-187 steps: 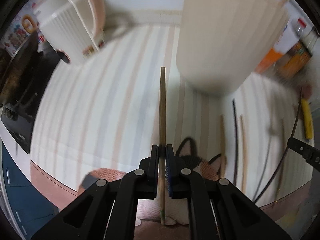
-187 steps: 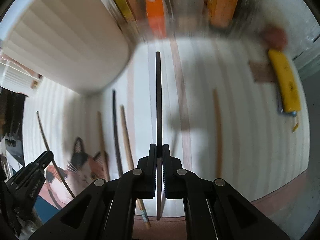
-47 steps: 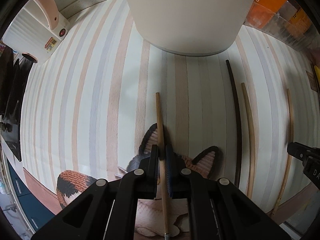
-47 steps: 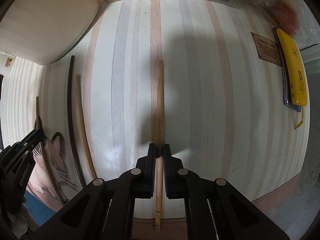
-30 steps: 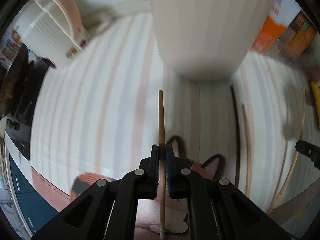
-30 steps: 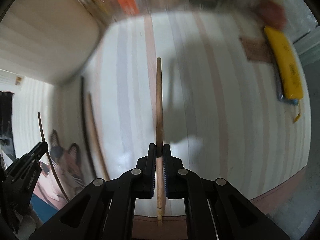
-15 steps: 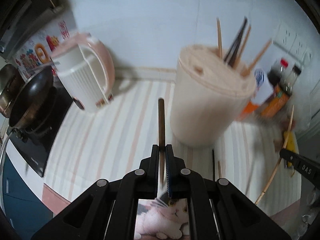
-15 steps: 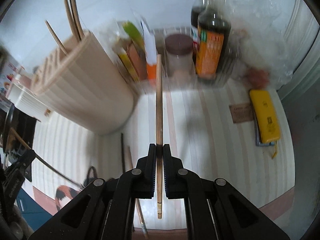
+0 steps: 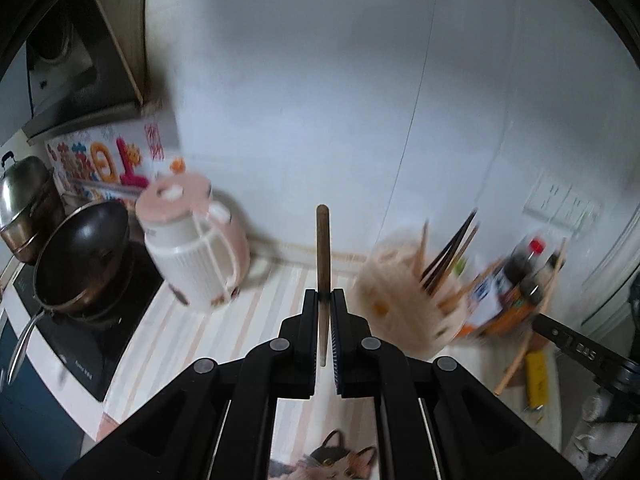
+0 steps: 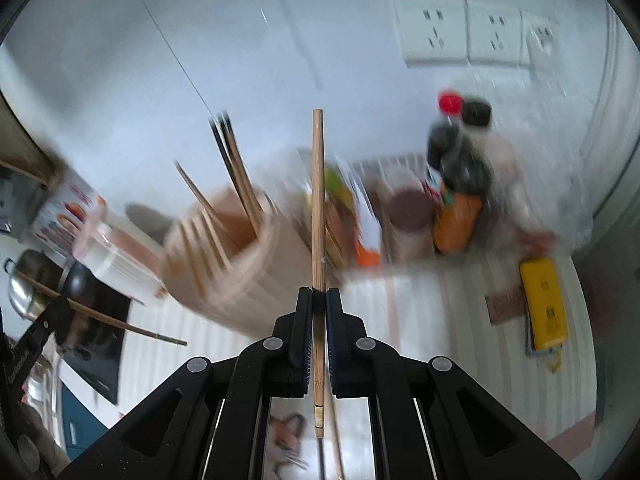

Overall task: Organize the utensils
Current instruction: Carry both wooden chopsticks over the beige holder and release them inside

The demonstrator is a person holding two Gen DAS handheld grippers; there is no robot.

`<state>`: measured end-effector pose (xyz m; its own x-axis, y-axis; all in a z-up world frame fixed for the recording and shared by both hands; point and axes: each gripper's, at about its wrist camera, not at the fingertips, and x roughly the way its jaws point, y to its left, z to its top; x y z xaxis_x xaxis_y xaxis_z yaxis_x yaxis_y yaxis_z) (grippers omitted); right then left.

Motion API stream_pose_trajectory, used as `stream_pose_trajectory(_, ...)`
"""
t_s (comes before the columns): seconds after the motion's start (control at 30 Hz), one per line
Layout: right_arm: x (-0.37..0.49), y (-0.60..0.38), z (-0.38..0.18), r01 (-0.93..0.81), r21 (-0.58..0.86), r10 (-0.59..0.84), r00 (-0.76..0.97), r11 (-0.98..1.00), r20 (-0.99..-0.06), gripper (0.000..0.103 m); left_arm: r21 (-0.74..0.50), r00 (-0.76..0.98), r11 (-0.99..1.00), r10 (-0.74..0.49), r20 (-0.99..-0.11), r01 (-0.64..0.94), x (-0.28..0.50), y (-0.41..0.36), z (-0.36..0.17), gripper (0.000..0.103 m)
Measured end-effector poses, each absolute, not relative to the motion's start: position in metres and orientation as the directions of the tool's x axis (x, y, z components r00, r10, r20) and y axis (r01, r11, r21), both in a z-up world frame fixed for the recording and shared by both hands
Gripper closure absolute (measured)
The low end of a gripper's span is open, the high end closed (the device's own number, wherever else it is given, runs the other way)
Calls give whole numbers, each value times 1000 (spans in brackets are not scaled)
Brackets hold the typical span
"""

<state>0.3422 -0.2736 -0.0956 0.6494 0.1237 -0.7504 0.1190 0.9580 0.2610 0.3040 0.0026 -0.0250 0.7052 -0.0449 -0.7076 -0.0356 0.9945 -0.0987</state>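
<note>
L tongs (image 9: 325, 294): my jaws pinch a brown chopstick (image 9: 322, 248), tip pointing up toward wall.
R tongs (image 10: 319, 293): jaws pinch a pale chopstick (image 10: 318, 200), upright.
Holder (image 10: 224, 256): cream tub on striped counter (image 10: 432, 312), w/ several chopsticks standing in it; blurred.
Nearby: kettle (image 9: 192, 248) left of holder, sauce bottles (image 10: 456, 184) right.

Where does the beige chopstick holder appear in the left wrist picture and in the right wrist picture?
Left wrist view: the holder is right of centre, just right of the left gripper, blurred.
Right wrist view: the holder is left of centre, left of the right gripper.
Shared landmark: the pink kettle.
</note>
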Motion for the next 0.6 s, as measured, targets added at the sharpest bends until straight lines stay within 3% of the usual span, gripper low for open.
stream_pose_trajectory(0.3, 389, -275, -15, 80, 302, 129, 781, 950, -611, 96, -191, 740, 978, -186, -647, 78, 334, -23, 38, 100)
stream_pose_trajectory(0.6, 429, -266, -8, 57, 339, 150, 819, 939, -554, 96, -248, 667, 958, -277, -692, 141, 378, -61, 15, 100)
